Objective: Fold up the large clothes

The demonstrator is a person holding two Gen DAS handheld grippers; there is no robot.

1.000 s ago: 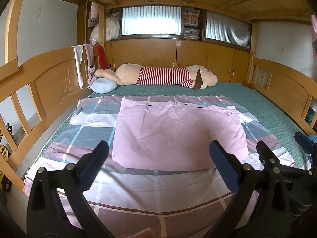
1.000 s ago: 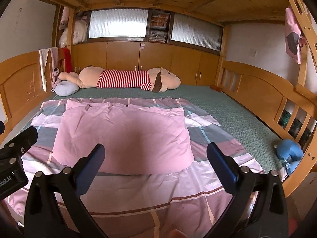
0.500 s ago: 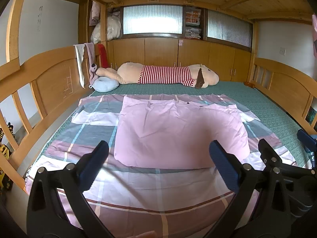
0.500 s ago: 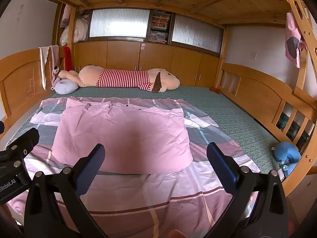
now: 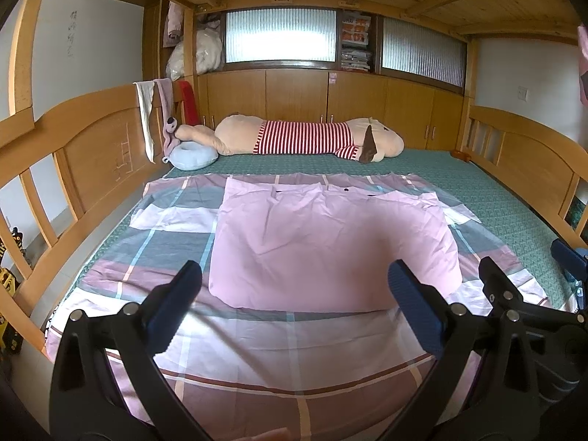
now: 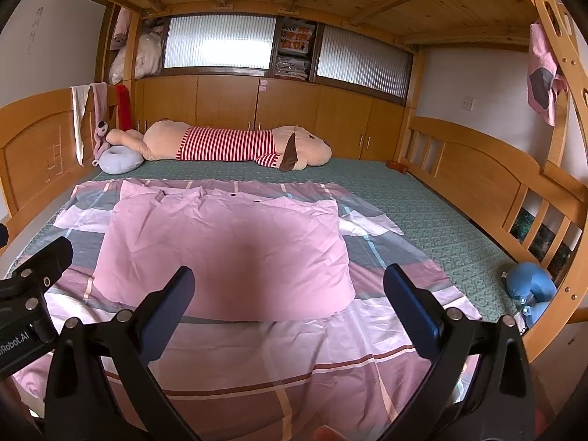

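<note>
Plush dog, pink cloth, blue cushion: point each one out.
Plush dog (image 5: 301, 137), left wrist view, on its red-striped shirt.
Pink cloth (image 6: 224, 250), right wrist view, on the middle of the plain pink panel lying on the checked sheet.
Blue cushion (image 6: 119, 161), right wrist view, on its rounded top beside the dog's foot.

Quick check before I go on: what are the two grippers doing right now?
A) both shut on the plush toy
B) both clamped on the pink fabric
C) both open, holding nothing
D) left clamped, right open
C: the left gripper and right gripper each hang spread above the plaid sheet, with nothing between the fingers.
</note>
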